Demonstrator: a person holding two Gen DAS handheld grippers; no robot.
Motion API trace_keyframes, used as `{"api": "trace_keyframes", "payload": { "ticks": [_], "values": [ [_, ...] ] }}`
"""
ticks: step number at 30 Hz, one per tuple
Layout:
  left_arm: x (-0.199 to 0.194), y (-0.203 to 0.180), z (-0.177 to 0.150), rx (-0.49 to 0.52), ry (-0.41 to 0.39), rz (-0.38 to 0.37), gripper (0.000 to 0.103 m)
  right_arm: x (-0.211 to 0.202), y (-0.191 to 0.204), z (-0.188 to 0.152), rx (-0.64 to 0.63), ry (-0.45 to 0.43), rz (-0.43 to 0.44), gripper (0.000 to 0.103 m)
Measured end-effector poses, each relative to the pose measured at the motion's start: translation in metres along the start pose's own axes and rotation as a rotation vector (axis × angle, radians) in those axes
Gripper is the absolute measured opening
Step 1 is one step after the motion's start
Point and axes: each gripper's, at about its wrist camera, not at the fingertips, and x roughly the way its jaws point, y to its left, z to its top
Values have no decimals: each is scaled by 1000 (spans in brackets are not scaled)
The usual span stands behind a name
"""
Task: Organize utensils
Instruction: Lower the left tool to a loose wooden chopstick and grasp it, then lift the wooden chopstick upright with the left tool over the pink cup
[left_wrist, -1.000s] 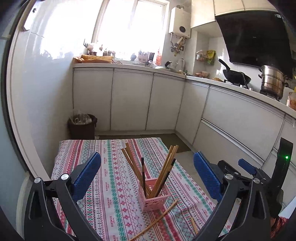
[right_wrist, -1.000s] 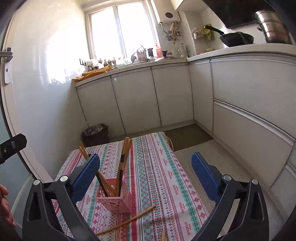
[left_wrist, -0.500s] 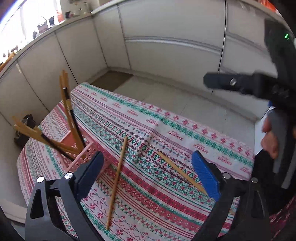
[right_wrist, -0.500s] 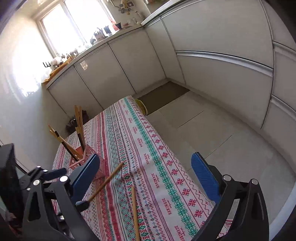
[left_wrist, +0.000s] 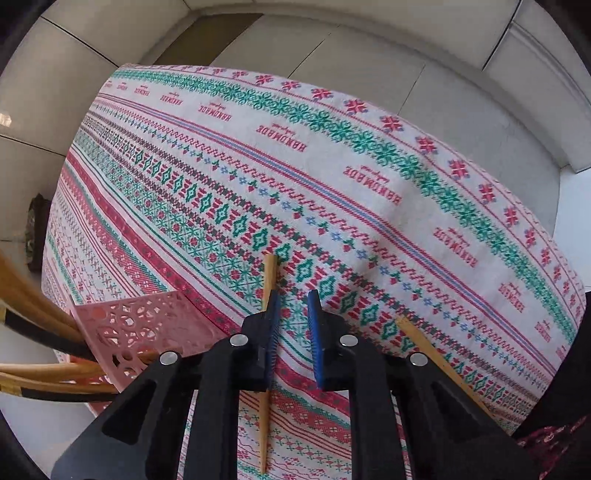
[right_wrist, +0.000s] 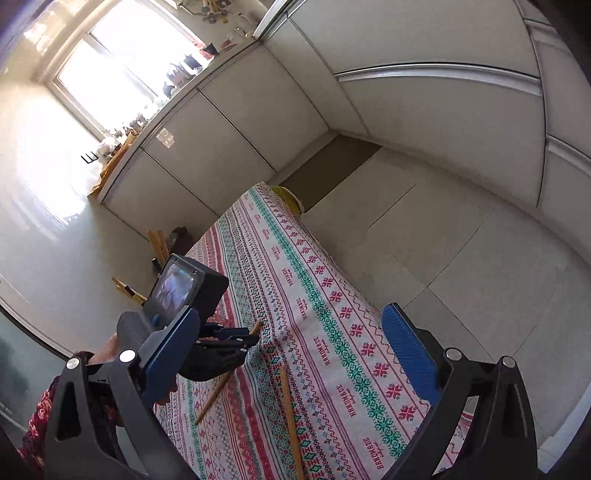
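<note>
My left gripper (left_wrist: 293, 314) is low over the patterned tablecloth (left_wrist: 332, 177), its jaws narrowed to a small gap. A wooden chopstick (left_wrist: 266, 369) lies on the cloth beside the left pad, outside the gap. A second chopstick (left_wrist: 436, 354) lies to the right. The pink holder (left_wrist: 147, 332) with several chopsticks stands at the left. My right gripper (right_wrist: 291, 354) is wide open and empty above the cloth; its view shows the left gripper (right_wrist: 243, 339) at the first chopstick (right_wrist: 218, 391), and the second chopstick (right_wrist: 290, 417) nearby.
White kitchen cabinets (right_wrist: 424, 110) and tiled floor (right_wrist: 461, 258) lie beyond the table's right edge. A dark bin (left_wrist: 37, 232) stands on the floor past the far corner. The person's hand (right_wrist: 110, 347) holds the left gripper.
My left gripper has dropped to the cloth and narrowed its jaws beside a loose chopstick. My right gripper has stayed open and tilted more toward the table.
</note>
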Motion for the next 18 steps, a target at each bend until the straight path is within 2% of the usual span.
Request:
{"api": "trace_keyframes", "payload": {
  "ticks": [5, 9, 10, 11, 14, 18],
  "values": [
    [21, 13, 11, -14, 76, 10, 17, -2, 1, 0, -4, 5, 17, 96],
    [26, 21, 15, -18, 86, -26, 16, 1, -1, -1, 1, 19, -8, 96],
    [28, 22, 16, -21, 88, -39, 9, 3, -2, -1, -1, 23, -17, 96],
    [27, 20, 13, -23, 84, -42, 7, 5, -1, -1, -9, 33, -30, 96],
    [25, 15, 1, -46, 62, -38, 5, 19, 1, -5, -36, 103, -64, 96],
    [17, 13, -34, -141, 4, -116, 7, 47, 1, -17, -74, 221, -120, 96]
  ]
}}
